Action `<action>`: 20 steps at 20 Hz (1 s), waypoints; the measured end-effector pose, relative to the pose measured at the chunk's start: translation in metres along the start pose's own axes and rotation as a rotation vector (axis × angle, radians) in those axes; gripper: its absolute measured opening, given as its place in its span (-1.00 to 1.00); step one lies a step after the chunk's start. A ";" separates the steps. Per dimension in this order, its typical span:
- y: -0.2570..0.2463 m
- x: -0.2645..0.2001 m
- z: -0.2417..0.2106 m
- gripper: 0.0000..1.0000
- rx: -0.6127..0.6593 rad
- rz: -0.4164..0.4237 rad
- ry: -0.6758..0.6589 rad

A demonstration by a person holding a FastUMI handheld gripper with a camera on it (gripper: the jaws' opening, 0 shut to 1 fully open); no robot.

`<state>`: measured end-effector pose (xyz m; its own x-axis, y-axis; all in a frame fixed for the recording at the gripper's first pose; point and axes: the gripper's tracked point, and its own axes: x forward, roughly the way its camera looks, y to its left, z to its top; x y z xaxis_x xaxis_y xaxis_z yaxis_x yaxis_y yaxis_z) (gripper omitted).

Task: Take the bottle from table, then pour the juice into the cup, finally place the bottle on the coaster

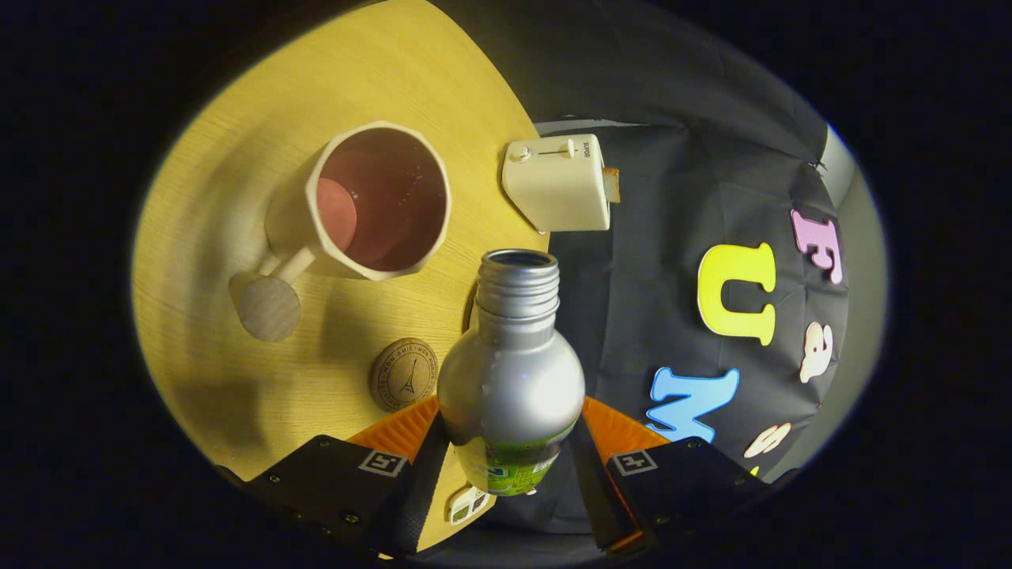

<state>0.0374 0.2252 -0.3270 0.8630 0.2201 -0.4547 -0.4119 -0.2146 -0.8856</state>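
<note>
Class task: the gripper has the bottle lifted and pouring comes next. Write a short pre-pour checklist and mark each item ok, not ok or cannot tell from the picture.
1. Grip: gripper has both fingers pressed on the silver bottle: ok.
2. Cap off: the threaded neck is open: ok.
3. Cup upright on the table, mouth open: ok.
4. Bottle mouth over the cup: it sits beside the cup's rim, not above it: not ok.
5. Juice left in the bottle: cannot tell.
6. Coaster bare for set-down, beside the bottle: ok.
</note>
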 end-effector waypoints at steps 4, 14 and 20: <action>-0.004 0.001 0.006 0.57 -0.059 -0.005 -0.017; -0.018 0.008 0.014 0.57 -0.285 -0.034 -0.033; -0.023 0.010 0.024 0.57 -0.369 -0.047 -0.053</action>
<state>0.0480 0.2550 -0.3135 0.8581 0.2847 -0.4273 -0.2309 -0.5294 -0.8164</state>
